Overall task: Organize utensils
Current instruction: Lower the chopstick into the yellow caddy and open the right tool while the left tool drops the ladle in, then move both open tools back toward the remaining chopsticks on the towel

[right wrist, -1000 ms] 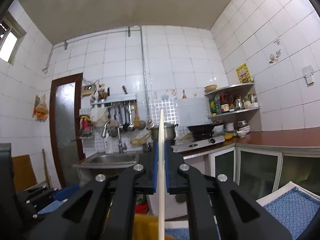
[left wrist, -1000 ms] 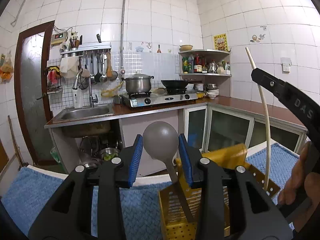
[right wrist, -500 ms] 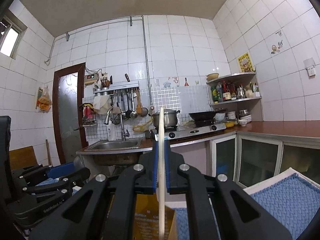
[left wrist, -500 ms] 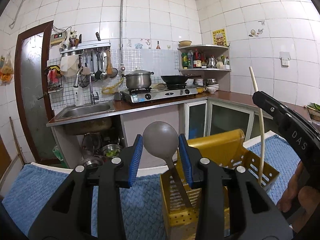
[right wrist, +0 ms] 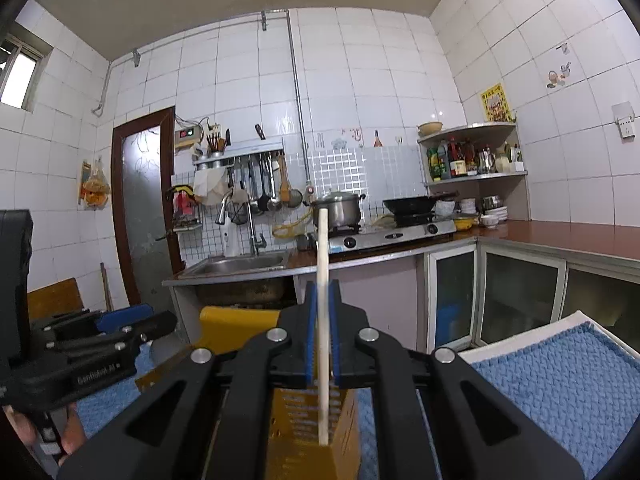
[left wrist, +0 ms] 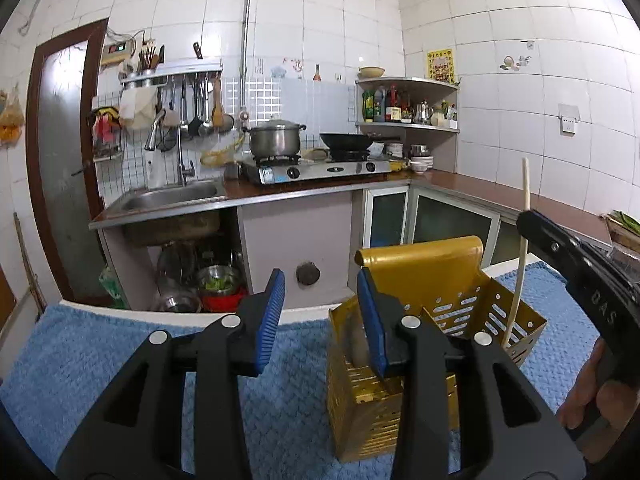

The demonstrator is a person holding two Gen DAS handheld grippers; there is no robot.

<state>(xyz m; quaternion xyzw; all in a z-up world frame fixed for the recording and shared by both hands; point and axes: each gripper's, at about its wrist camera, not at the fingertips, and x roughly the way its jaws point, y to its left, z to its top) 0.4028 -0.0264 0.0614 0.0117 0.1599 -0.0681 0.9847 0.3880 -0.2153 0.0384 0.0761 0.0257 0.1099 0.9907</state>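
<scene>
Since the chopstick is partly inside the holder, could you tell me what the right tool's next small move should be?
Probably open the right tool and let go. It is shut on the chopstick, which stands nearly upright with its lower end already inside the gold utensil holder. The left tool is open and empty.

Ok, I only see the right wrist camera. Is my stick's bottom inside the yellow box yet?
Observer: Yes. From the left wrist camera, the chopstick has its lower end inside the yellow holder, on its right side.
Child: Is anything else in there?
Observer: A grey spoon stands in the left part, half hidden behind the left gripper.
Child: Is that gripper holding something?
Observer: No, it is open, with nothing between its jaws.
</scene>
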